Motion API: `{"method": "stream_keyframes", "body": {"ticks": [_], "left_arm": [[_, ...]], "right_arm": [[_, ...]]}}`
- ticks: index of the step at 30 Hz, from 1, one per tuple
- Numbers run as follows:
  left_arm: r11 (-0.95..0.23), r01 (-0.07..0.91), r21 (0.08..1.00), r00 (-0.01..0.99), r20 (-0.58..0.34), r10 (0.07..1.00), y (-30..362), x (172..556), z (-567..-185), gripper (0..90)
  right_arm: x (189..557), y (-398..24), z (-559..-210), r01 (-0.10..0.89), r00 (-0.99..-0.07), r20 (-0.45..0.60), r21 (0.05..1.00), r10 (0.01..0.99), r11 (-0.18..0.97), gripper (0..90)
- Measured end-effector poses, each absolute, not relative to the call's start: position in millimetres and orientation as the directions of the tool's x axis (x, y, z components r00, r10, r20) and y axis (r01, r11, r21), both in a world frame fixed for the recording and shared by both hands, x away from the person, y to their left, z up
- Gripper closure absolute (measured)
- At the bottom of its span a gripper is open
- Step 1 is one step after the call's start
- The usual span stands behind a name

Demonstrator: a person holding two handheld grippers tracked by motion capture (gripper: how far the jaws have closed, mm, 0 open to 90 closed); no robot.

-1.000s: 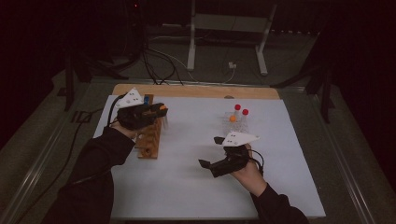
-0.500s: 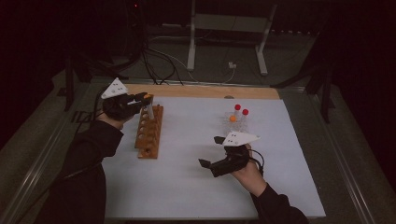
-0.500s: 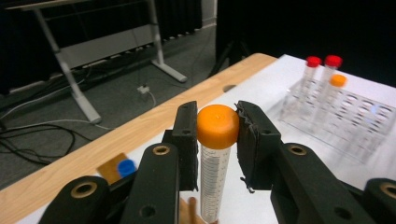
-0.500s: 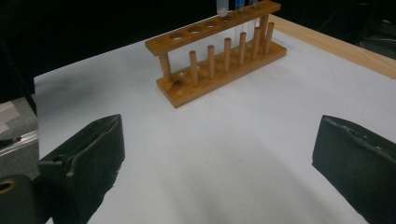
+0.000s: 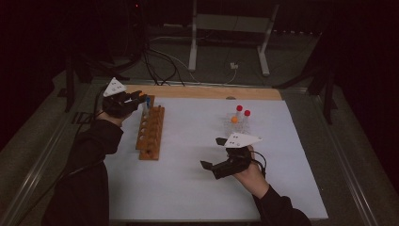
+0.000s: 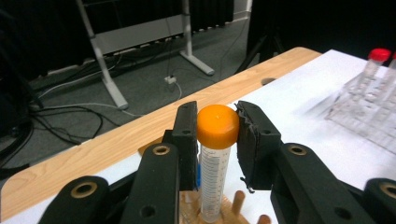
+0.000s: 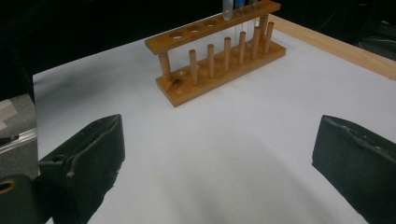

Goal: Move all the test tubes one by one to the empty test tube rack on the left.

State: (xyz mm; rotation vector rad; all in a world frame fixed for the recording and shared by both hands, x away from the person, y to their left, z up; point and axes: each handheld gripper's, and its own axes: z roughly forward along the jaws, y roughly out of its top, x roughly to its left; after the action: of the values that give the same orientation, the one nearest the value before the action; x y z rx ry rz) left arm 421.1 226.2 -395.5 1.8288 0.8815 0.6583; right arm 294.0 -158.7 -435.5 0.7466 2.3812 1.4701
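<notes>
Since our left gripper [image 6: 218, 128], clamped on the orange-capped clear plastic tube [image 6: 215, 158], had shifted to the wooden peg rack's [image 5: 151, 132] far end, seating looked imminent; right gripper [image 5: 221, 165] gaped, idle.

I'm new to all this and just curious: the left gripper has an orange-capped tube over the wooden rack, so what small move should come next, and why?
Probably ease the tube straight down into the rack. The left gripper is clamped on its orange cap, the tube stands upright and its bottom seems to sit at a hole. The right gripper rests open, apart.
</notes>
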Motion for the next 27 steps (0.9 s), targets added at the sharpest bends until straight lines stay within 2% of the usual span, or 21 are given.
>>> {"method": "stream_keyframes", "body": {"ticks": [27], "left_arm": [[-0.287, 0.369, 0.884, 0.589, 0.016, 0.808, 220, 428, -447, 71.6]], "right_arm": [[295, -159, -437, 0.299, -0.845, 0.066, 0.881, 0.530, 0.367, 2.3]]}}
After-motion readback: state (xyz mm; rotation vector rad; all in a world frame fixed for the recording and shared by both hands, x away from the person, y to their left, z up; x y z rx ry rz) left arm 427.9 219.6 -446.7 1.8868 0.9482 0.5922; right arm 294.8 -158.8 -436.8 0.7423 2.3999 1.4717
